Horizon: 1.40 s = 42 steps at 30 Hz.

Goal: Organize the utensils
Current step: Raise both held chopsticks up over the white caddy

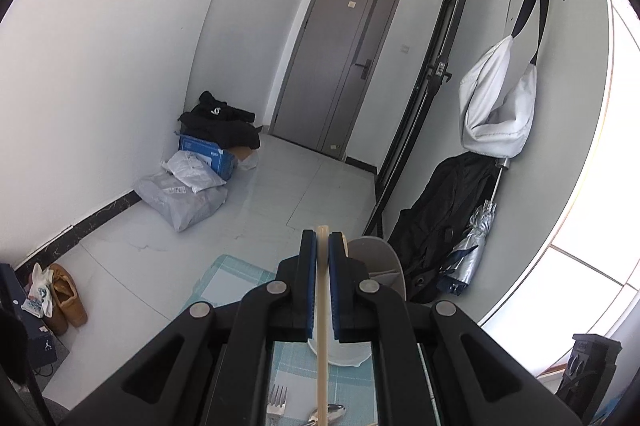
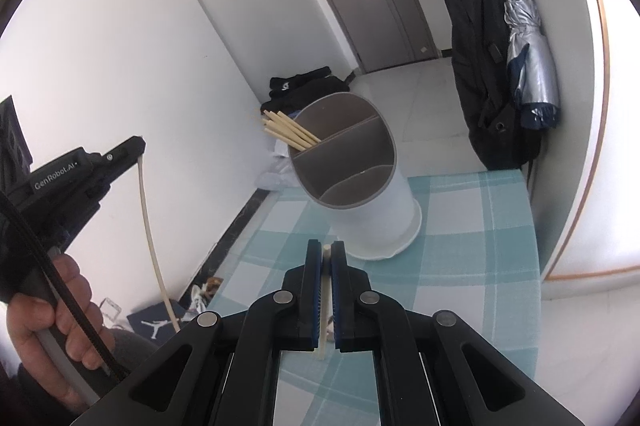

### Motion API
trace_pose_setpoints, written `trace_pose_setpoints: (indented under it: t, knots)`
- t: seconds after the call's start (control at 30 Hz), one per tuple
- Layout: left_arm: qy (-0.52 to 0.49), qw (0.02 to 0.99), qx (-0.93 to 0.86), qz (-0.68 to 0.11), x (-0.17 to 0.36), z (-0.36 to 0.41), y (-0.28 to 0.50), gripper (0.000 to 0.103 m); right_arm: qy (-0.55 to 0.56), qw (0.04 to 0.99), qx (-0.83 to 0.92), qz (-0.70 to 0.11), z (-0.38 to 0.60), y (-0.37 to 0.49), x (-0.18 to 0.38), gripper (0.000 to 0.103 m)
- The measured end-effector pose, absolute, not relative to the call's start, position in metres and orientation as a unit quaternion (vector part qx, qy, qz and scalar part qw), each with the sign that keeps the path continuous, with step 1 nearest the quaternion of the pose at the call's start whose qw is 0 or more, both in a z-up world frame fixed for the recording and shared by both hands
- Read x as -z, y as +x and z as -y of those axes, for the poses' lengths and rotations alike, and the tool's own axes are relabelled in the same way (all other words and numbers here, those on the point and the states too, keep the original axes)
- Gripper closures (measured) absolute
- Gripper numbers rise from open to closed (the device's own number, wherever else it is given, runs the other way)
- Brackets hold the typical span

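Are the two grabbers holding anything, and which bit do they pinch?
Yes. The left gripper pinches a long pale wooden chopstick near its top end. The right gripper pinches another pale chopstick, also near one end.

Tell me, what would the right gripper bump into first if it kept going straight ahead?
Probably the white plastic utensil holder with grey dividers. It stands just beyond the right gripper, which is shut on a pale chopstick; the gap between them is hard to judge.

The checked tablecloth lies bare around the white utensil holder, leaving open passage on its right. Chopsticks fill the holder's far compartment; its other two compartments stand empty.
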<state>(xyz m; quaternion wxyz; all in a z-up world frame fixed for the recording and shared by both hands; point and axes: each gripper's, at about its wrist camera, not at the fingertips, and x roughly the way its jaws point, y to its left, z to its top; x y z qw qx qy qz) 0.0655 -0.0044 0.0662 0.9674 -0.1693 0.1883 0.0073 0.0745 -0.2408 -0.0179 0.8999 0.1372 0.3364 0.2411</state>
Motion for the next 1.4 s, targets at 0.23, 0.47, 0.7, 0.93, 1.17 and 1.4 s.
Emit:
trace_pose_setpoints:
  t: [0.23,0.47,0.7,0.93,1.17,1.4]
  knots:
    - [-0.168,0.977,-0.009,-0.132,-0.094,0.006,0.067,0.100,0.142,0.906,-0.227,-0.328,0.250,0.075,0.000,0.099]
    - [-0.146,0.984,-0.010,-0.099,-0.111,0.014,0.087,0.100,0.143,0.917,-0.217,-0.303,0.270,0.088,-0.046,0.099]
    - [-0.143,0.988,-0.007,-0.063,-0.129,0.017,0.123,0.100,0.130,0.928,-0.211,-0.278,0.276,0.127,-0.102,0.099]
    - [-0.155,0.986,-0.008,-0.057,-0.123,0.017,0.181,0.100,0.114,0.933,-0.225,-0.255,0.264,0.180,-0.142,0.099]
    - [-0.170,0.983,-0.035,-0.055,-0.094,0.018,0.209,0.100,0.090,0.937,-0.234,-0.243,0.246,0.232,-0.137,0.099]
    - [-0.143,0.984,-0.071,-0.073,-0.071,0.029,0.227,0.100,0.121,0.922,-0.245,-0.273,0.247,0.266,-0.100,0.099]
